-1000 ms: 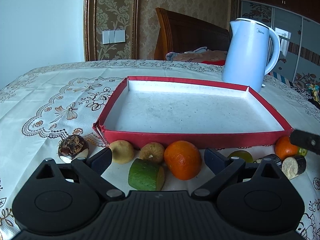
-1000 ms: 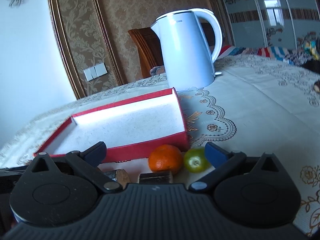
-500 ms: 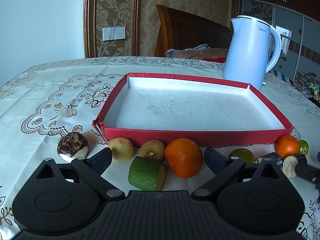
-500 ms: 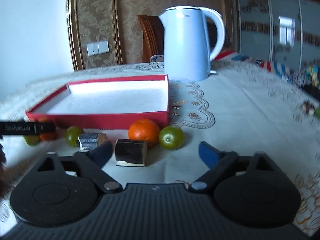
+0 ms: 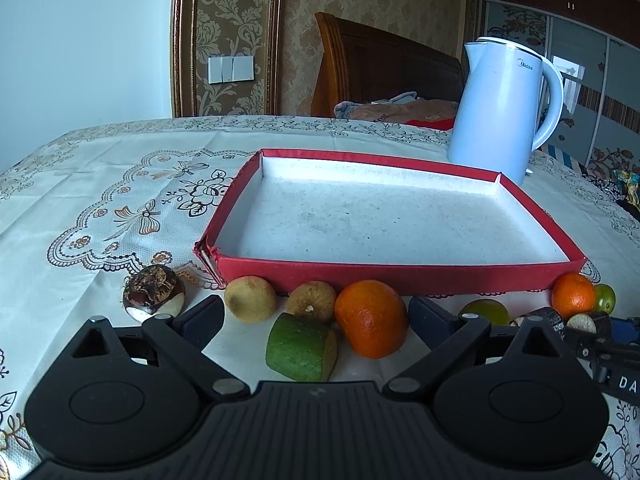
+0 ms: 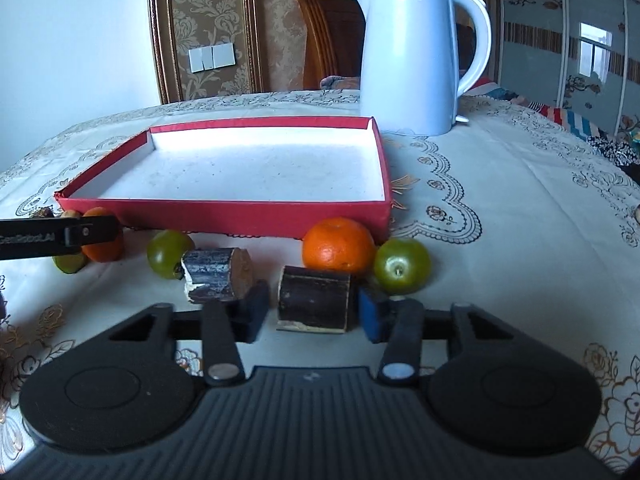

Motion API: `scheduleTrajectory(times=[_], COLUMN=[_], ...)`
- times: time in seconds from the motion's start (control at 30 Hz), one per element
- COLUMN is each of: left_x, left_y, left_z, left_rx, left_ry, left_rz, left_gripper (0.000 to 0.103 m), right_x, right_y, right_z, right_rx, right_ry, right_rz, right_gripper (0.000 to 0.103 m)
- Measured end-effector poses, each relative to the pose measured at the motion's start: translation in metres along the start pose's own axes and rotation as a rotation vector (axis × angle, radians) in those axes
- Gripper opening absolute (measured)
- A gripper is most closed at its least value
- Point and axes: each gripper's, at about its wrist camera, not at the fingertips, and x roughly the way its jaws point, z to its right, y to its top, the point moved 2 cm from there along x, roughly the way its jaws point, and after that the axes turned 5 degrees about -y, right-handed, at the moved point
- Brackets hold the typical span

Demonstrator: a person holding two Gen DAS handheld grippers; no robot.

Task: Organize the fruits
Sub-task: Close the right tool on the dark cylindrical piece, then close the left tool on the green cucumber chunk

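No fruit sits in the tray (image 5: 400,280) yet. Left gripper (image 5: 316,316) jaws gape wide; right gripper (image 6: 310,308) jaws narrowly flank a cane piece (image 6: 314,300), contact unclear.

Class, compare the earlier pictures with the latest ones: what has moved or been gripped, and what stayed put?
The right gripper has swung left and come down, and its fingers have narrowed around the dark sugarcane piece, which now sits between them; whether they touch it cannot be told. The left gripper remains wide open behind the orange and green cut piece. The red tray, kettle and fruits have not moved.
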Motion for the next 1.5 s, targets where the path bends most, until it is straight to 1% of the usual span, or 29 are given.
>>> scheduleTrajectory(times=[0.03, 0.1, 0.23, 0.33, 0.4, 0.47, 0.5, 0.57, 0.63, 0.77, 0.9, 1.03, 1.13, 1.2, 1.23, 1.27, 1.3, 1.33, 1.4, 1.43, 1.5], left_x=[-0.001, -0.007, -0.021, -0.029, -0.034, -0.037, -0.037, -0.036, -0.036, -0.028, -0.019, -0.014, -0.013, -0.011, -0.009, -0.006, -0.002, -0.001, -0.001, -0.002, -0.003], left_y=[0.000, -0.001, -0.004, -0.006, -0.006, -0.006, -0.007, -0.009, -0.010, -0.011, -0.011, -0.008, -0.008, -0.008, -0.008, -0.008, -0.008, -0.009, -0.010, -0.011, -0.011], left_z=[0.000, -0.001, -0.013, -0.020, -0.028, -0.037, -0.040, -0.042, -0.040, -0.025, -0.019, -0.016, -0.013, -0.012, -0.012, -0.012, -0.012, -0.012, -0.010, -0.010, -0.009], left_rx=[0.007, 0.013, -0.025, -0.034, -0.057, -0.068, -0.068, -0.059, -0.046, 0.039, 0.073, 0.116, 0.167, 0.195, 0.200, 0.205, 0.209, 0.208, 0.216, 0.220, 0.225], left_ry=[0.003, 0.004, -0.010, -0.014, -0.020, -0.013, -0.017, -0.048, -0.076, -0.073, -0.058, -0.074, -0.110, -0.136, -0.141, -0.145, -0.158, -0.172, -0.173, -0.176, -0.196], left_rz=[0.005, 0.022, 0.063, 0.074, 0.085, 0.090, 0.081, 0.046, 0.032, -0.014, -0.050, -0.057, -0.063, -0.075, -0.084, -0.096, -0.112, -0.121, -0.119, -0.117, -0.114], left_gripper=[0.099, 0.099, 0.099, 0.099, 0.099, 0.099, 0.099, 0.099, 0.099, 0.099, 0.099, 0.098, 0.098, 0.094, 0.088, 0.077, 0.074, 0.069, 0.067, 0.064, 0.054], right_x=[0.000, -0.001, -0.001, -0.001, -0.002, -0.002, -0.002, -0.002, -0.002, -0.002, -0.002, -0.002, -0.002, -0.002, -0.002, -0.002, -0.002, -0.002, -0.002, -0.002, -0.002], right_y=[0.000, -0.001, 0.000, -0.001, -0.001, -0.001, -0.001, -0.001, -0.001, -0.002, -0.001, -0.001, -0.001, -0.001, -0.001, -0.001, -0.001, -0.001, -0.001, -0.001, -0.001], right_z=[-0.001, 0.000, 0.009, 0.010, 0.010, 0.011, 0.012, 0.012, 0.012, 0.012, 0.012, 0.012, 0.012, 0.012, 0.012, 0.013, 0.012, 0.012, 0.013, 0.013, 0.013], right_rx=[-0.005, 0.000, 0.046, 0.054, 0.055, 0.060, 0.061, 0.066, 0.066, 0.065, 0.065, 0.066, 0.068, 0.068, 0.068, 0.069, 0.068, 0.067, 0.068, 0.069, 0.068], right_ry=[-0.002, 0.000, 0.026, 0.032, 0.034, 0.037, 0.038, 0.042, 0.041, 0.040, 0.041, 0.041, 0.042, 0.042, 0.043, 0.043, 0.042, 0.042, 0.042, 0.043, 0.042], right_rz=[0.000, 0.006, 0.011, 0.015, 0.018, 0.018, 0.018, 0.018, 0.018, 0.018, 0.018, 0.018, 0.018, 0.018, 0.018, 0.018, 0.017, 0.017, 0.017, 0.017, 0.017], right_gripper=[0.040, 0.033, 0.032, 0.032, 0.032, 0.032, 0.032, 0.032, 0.032, 0.032, 0.032, 0.032, 0.032, 0.032, 0.032, 0.032, 0.032, 0.032, 0.032, 0.032, 0.032])
